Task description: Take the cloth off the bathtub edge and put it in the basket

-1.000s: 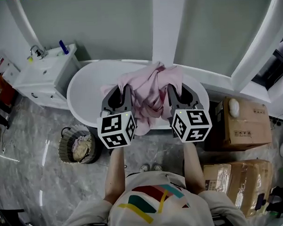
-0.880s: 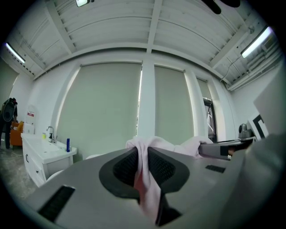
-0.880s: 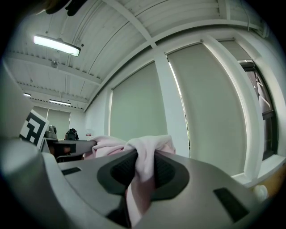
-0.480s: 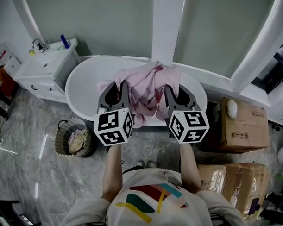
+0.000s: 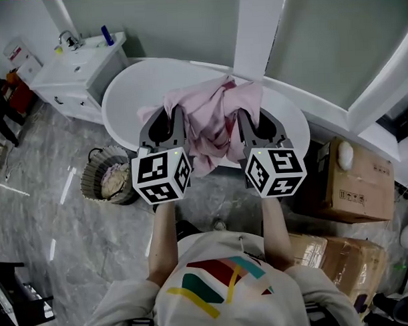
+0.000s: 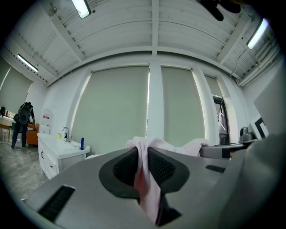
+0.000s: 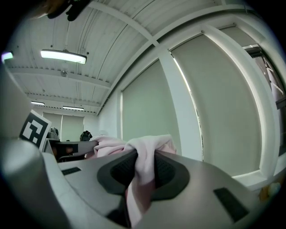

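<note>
Left tongs (image 5: pixel 169 119) and right tongs (image 5: pixel 251 117) both clamped on the crumpled pink cloth (image 5: pixel 212 115), mid-carry I'd say. Next up, swing left to the round woven basket (image 5: pixel 92 177).

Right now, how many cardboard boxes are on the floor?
2. One cardboard box stands to the right of the bathtub; the second box lies nearer the person, below the first in the head view. More may sit outside the frame.

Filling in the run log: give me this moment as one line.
left gripper: shut on cloth | right gripper: shut on cloth | cloth: raised, not in basket | basket: floor, beside tub
</note>
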Action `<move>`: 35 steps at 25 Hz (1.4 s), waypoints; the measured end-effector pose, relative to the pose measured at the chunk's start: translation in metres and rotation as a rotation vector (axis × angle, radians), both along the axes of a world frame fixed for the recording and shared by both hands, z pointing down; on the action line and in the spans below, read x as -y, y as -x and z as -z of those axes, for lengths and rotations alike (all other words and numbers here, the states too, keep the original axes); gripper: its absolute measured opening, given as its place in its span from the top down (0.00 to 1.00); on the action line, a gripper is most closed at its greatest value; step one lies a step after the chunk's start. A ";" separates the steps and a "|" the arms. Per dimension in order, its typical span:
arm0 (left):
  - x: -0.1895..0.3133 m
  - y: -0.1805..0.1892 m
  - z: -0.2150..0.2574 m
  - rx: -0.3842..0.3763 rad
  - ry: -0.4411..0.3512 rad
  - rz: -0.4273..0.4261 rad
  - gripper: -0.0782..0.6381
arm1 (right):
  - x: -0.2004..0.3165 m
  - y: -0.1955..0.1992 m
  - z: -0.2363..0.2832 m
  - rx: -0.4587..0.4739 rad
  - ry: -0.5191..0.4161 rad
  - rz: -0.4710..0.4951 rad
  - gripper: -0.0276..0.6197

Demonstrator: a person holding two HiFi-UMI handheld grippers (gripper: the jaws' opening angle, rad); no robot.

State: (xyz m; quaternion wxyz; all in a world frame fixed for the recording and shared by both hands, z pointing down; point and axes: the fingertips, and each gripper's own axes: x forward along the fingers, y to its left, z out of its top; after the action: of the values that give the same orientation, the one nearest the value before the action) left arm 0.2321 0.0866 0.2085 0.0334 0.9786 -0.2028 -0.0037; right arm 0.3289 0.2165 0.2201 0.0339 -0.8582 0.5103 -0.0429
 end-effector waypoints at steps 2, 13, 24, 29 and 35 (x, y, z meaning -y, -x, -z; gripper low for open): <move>0.007 0.003 0.002 -0.010 -0.005 0.011 0.79 | 0.008 0.003 0.002 -0.010 -0.002 0.013 0.82; 0.047 0.011 -0.005 -0.034 0.013 0.032 0.79 | 0.038 0.014 -0.009 -0.022 0.023 0.025 0.82; 0.139 0.011 0.004 -0.072 0.006 -0.019 0.82 | 0.121 0.019 -0.004 -0.057 0.060 -0.058 0.82; 0.196 0.023 0.021 -0.097 -0.002 -0.018 0.82 | 0.175 0.035 0.013 -0.081 0.054 -0.059 0.82; 0.270 0.057 0.051 -0.110 -0.033 0.008 0.82 | 0.255 0.060 0.036 -0.084 0.022 -0.031 0.82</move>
State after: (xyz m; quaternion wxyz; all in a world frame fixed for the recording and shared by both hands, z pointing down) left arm 0.1755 -0.1833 0.1577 0.0285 0.9766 -0.2043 -0.0609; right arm 0.2684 -0.0381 0.1840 0.0037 -0.8673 0.4976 -0.0119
